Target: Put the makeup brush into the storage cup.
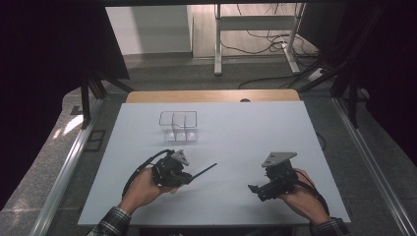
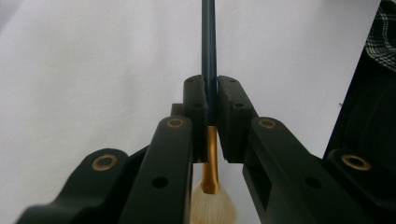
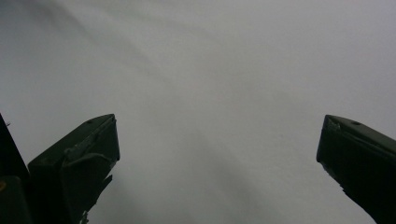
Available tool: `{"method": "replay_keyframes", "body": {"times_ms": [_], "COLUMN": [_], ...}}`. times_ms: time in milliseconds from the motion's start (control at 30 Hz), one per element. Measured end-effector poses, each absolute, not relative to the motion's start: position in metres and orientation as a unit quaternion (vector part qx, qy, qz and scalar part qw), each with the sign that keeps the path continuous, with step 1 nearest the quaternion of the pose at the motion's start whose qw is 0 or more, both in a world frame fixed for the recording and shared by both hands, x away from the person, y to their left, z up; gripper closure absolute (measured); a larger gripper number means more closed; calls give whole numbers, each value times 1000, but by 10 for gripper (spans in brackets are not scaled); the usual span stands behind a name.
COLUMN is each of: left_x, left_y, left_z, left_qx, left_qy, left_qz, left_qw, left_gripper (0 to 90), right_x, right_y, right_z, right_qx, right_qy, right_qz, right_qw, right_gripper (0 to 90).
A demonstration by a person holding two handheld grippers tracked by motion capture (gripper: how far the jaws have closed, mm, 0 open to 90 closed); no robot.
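A slim brush (image 2: pixel 208 51) with dark handle, gold ferrule and pale bristles is clamped in the left gripper (image 2: pixel 210 100); a clear divided container (image 1: pixel 178 126) stands upright farther back.

From above, the white table (image 1: pixel 246 128) is evenly lit and the brightest area; the room around it sinks into near black at 9 and 3 o'clock. My left gripper (image 1: pixel 189 178) throws only a faint shadow. Its own camera is bright, my brush (image 2: pixel 208 56) sharp at the pinch, bristles soft at 6 o'clock. My right gripper's (image 3: pixel 217 154) camera is dim, grey and hazy, darker toward 12 o'clock.
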State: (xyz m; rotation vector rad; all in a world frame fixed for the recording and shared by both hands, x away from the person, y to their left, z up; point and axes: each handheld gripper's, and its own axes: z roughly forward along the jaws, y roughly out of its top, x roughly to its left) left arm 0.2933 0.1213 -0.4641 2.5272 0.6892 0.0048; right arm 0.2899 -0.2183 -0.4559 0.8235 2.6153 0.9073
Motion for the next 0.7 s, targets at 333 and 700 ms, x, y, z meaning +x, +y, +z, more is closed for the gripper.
{"method": "replay_keyframes", "body": {"times_ms": [333,700], "left_x": [296,299], "left_y": [106,88], "left_z": [-464,-466], "left_qx": [938,944], "left_qy": [236,217], "left_qz": [-2,-9], "left_qw": [256,251], "left_gripper": [831,831], "right_x": [294,298], "right_y": [-202,-186], "right_z": [-460,-467], "right_qx": [273,248], "right_qy": [908,914], "right_qz": [300,300], "right_qw": [110,113], "right_gripper": [0,0]}}
